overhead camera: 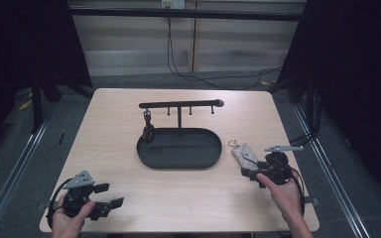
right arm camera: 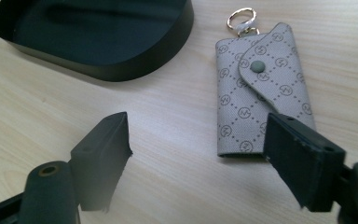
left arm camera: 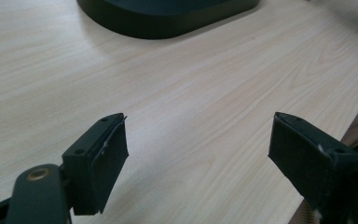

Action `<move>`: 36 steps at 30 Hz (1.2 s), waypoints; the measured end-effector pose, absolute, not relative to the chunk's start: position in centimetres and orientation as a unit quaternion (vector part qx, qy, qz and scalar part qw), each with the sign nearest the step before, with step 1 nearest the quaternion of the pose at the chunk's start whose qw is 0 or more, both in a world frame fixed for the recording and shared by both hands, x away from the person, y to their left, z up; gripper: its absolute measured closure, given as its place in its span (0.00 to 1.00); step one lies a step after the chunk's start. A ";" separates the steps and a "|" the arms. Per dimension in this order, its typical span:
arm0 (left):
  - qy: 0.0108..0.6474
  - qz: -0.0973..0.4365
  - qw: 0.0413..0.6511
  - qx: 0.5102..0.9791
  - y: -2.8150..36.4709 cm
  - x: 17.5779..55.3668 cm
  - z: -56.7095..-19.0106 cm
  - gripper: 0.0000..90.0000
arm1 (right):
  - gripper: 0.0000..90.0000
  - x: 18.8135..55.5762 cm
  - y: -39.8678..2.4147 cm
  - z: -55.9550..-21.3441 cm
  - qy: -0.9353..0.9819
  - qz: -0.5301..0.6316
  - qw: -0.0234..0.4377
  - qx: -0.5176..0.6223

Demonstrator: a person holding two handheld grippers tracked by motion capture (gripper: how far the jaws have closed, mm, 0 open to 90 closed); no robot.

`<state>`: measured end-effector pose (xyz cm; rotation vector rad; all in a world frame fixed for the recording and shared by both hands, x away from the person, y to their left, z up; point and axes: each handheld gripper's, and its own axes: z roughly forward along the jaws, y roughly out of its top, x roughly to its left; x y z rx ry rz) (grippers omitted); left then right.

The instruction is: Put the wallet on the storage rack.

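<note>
Now the right gripper (right arm camera: 198,158), jaws apart and clamped on nothing, closes in on the key pouch (right arm camera: 261,93) lying flat near the table's right edge beside the tray (right arm camera: 121,60), a light, soft, flattish thing best pinched across its stiffer lower edge.

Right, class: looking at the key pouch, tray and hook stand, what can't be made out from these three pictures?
- Key pouch: right gripper view, its near right corner sits behind the right jaw; its contents stay hidden under the snapped flap.
- Tray: left gripper view, cut off by the top edge.
- Dark item hanging on the stand: high view, too small and dark to identify.
- Right gripper: high view, jaws too small to tell from the pouch.
</note>
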<state>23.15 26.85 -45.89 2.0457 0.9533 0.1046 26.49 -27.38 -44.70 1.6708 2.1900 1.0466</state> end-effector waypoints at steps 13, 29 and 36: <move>0.372 0.007 0.426 0.824 27.0 22.9 -46.1 0.19 | 0.19 29.5 -27.6 -43.4 0.751 0.314 0.093 0.573; 0.369 0.005 0.422 0.828 26.8 23.0 -46.1 0.19 | 0.23 33.4 -26.6 -42.9 0.784 0.245 0.055 0.567; 0.369 0.007 0.423 0.827 27.0 22.9 -46.0 0.20 | 0.25 34.5 -26.8 -43.7 0.788 0.207 0.041 0.578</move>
